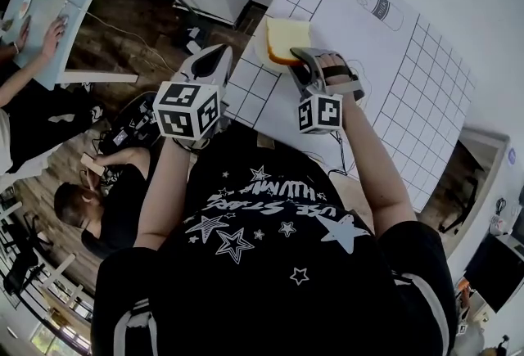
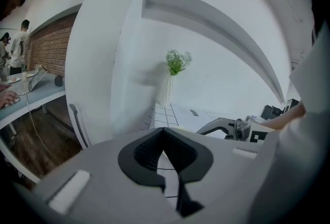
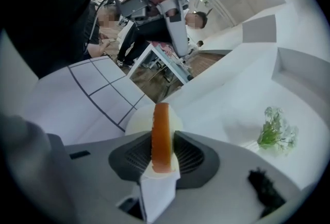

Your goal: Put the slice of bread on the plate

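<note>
Your bread slice [image 1: 286, 37] covers most of the plate [image 1: 260, 54]; only the left rim shows, and you can't tell if they touch. Your chest [image 1: 262, 240] hides the near edge of the gridded mat [image 1: 426, 92]. The printed label [image 1: 375, 4] on its far side is too small to read.

slice of bread [image 1: 286, 37] showing soft crumb and smooth browned crust, right gripper [image 1: 301, 60] wearing matt grey plastic, its black pads [image 3: 136, 155] looking ribbed, paper sheet [image 1: 393, 76] lying matt
</note>
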A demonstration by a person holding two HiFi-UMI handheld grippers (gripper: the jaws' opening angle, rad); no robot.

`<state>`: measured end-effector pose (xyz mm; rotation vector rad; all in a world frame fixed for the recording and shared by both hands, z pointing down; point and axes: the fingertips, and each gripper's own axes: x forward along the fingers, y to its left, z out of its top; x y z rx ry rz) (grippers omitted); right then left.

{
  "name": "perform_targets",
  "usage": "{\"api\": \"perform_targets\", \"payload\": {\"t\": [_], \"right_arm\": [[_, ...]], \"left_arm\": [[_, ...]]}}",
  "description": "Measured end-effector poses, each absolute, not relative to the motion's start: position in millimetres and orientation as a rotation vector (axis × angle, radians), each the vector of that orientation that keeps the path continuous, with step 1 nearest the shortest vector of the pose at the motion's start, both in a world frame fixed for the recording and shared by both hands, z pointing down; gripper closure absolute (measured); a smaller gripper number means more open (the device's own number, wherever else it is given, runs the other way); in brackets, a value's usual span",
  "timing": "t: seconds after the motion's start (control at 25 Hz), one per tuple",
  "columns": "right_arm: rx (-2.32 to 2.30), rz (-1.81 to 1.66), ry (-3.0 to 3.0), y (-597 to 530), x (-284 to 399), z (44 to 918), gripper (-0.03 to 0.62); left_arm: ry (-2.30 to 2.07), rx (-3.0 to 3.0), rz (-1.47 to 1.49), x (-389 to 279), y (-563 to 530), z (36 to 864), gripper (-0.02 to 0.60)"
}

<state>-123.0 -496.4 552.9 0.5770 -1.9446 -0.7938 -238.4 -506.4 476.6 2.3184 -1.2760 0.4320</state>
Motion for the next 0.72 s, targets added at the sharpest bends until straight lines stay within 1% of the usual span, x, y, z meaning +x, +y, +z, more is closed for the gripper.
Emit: {"api": "perform_targets", "payload": {"t": [0.2,0.72], "right_arm": [[0.504,-0.774,-1.928,-487,-124,569,0.457],[0.431,-0.716,-1.980,-476,-122,580,0.436]], "left_arm": [[-1.256,2.318,0.446,-242,-508,482,0.574],[-1.233,2.322,0.478,-229,-502,486,0.574]]}}
